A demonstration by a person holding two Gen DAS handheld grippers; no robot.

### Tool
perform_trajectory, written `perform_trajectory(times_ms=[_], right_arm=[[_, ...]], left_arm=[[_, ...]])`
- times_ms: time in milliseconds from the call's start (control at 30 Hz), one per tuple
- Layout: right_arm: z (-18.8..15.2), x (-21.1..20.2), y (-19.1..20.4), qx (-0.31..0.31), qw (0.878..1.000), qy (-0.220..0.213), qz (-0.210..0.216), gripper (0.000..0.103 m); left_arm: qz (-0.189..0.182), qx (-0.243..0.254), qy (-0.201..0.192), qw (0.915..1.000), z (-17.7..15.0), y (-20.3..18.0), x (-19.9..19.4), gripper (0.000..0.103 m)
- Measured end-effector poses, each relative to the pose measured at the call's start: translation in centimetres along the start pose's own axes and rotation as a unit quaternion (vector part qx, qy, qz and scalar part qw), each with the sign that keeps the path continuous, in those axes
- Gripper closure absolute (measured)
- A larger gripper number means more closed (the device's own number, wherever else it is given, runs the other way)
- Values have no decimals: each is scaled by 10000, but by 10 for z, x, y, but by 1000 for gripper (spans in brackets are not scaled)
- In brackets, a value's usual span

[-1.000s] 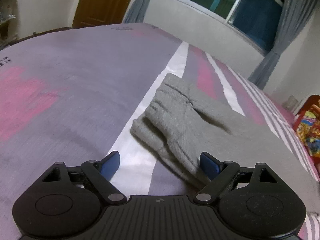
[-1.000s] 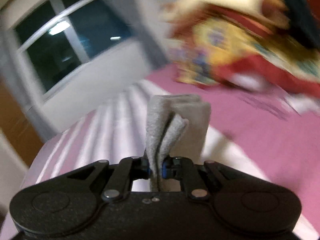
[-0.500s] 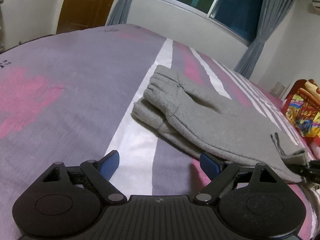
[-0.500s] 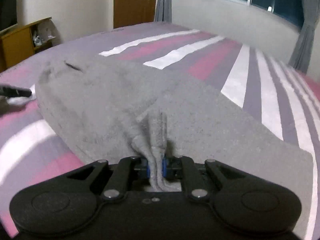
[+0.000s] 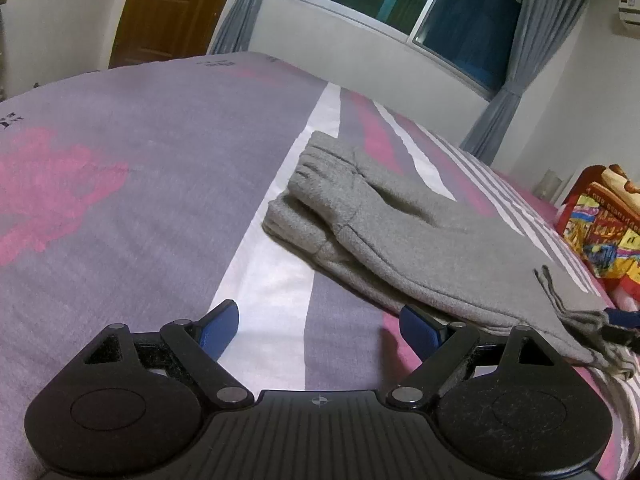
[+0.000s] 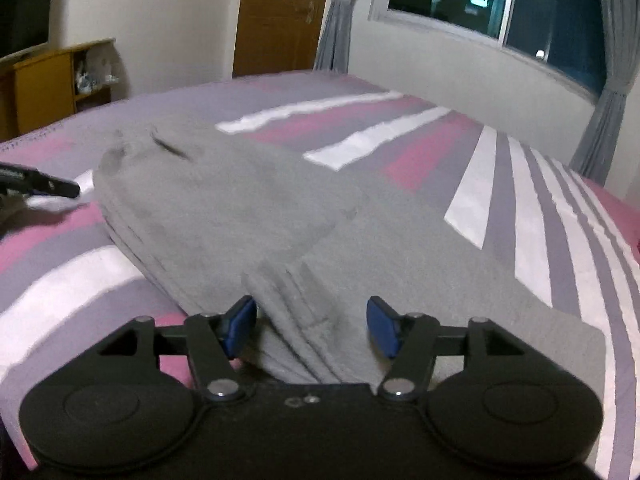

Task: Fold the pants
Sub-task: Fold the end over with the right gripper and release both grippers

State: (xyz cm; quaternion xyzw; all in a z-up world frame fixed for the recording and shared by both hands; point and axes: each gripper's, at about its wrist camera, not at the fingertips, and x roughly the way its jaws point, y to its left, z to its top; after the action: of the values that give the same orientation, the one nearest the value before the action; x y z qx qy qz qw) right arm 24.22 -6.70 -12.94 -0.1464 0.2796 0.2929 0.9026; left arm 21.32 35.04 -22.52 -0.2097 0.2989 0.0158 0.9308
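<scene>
1. In my left wrist view, the wooden door (image 5: 172, 8) stood at the upper left of the frame, with a grey curtain (image 5: 240, 20) just beside it.
2. The striped bedsheet (image 5: 140, 184), purple, pink and white, filled the left and middle of that frame.
3. My left gripper (image 5: 320, 322) sat at the bottom centre with its jaws spread wide and nothing between them, only bare sheet; its right blue pad (image 5: 418, 326) lay just beside the near edge of the pants.
4. The grey pants (image 5: 384, 220) lay folded on the sheet from the middle toward the lower right of the frame, cuffs toward the centre, the drawstring (image 5: 554, 292) trailing at the right.
5. A dark window (image 5: 440, 12) ran along the upper right, and a bright patterned blanket (image 5: 600, 224) showed at the right edge.
6. In my right wrist view, a wooden cabinet (image 6: 52, 84) stood at the upper left, and a black fingertip of my other gripper poked in at the left edge, near the pants.
7. The pants (image 6: 240, 208) lay spread across the middle of this frame on the sheet (image 6: 520, 216).
8. My right gripper (image 6: 310, 322) had just been opening; at the bottom centre its jaws stood apart, released, with a bunched ridge of the grey cloth lying between the pads. The left pad (image 6: 240, 320) was close against that ridge, and I could not tell whether it touched; the right pad stood clear.
9. The window (image 6: 500, 4) and curtain (image 6: 608, 80) closed the upper right.
</scene>
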Motion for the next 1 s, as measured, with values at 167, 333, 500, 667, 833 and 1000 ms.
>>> perform_trajectory(times_ms=[167, 333, 500, 667, 833, 1000], right_arm=[[6, 1, -3, 308, 9993, 31, 228, 65], [2, 21, -9, 553, 9974, 430, 160, 90], [23, -10, -11, 787, 9956, -505, 7, 93], [5, 45, -9, 911, 9907, 893, 470, 88], [5, 36, -17, 1064, 9904, 528, 706, 73], [1, -8, -31, 1141, 9929, -149, 306, 73]], left_arm=[[-2, 4, -22, 10000, -1, 1, -1, 16], [-35, -15, -30, 10000, -1, 1, -3, 16], [-52, 10, -81, 10000, -4, 2, -3, 16], [-15, 10, -107, 9999, -6, 0, -3, 16], [13, 24, -76, 10000, -5, -1, -3, 16], [99, 93, -82, 9999, -4, -6, -4, 16]])
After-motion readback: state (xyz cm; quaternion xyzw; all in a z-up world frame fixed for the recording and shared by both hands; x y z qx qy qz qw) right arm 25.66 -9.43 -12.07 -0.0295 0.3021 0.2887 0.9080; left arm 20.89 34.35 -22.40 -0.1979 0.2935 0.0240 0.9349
